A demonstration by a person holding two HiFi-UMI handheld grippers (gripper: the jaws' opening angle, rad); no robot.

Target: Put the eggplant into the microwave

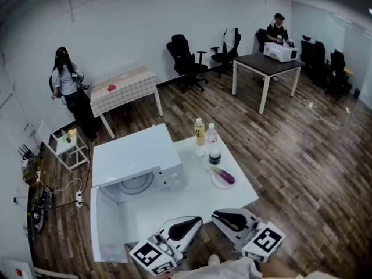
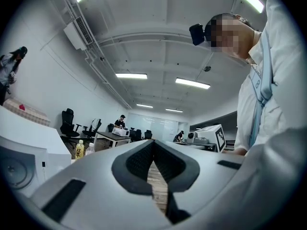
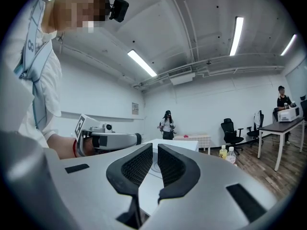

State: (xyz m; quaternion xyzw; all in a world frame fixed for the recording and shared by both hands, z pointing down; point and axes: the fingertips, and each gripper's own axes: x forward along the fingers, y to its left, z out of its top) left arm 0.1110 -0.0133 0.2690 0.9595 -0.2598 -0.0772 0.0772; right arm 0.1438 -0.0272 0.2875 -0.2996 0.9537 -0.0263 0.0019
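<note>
While both claws hover at the near edge of the table (image 1: 174, 205), neither has anything in hand. The left claw (image 1: 195, 221) has its jaws pressed together and the right claw (image 1: 220, 215) is closed too, both empty. Just ahead of the right claw, the eggplant (image 1: 224, 175) lies on a plate (image 1: 217, 183). Ahead-left of the left claw, the microwave (image 1: 136, 156) stands with its door (image 1: 107, 228) open. Best bet: spread the right jaws first, take the eggplant across its middle and steer clear of the bottles (image 1: 214, 147) beyond. Their labels are too small to read.

The purple eggplant (image 1: 224, 175) lies on a plate (image 1: 216, 183) right of the open white microwave (image 1: 135, 156).
</note>
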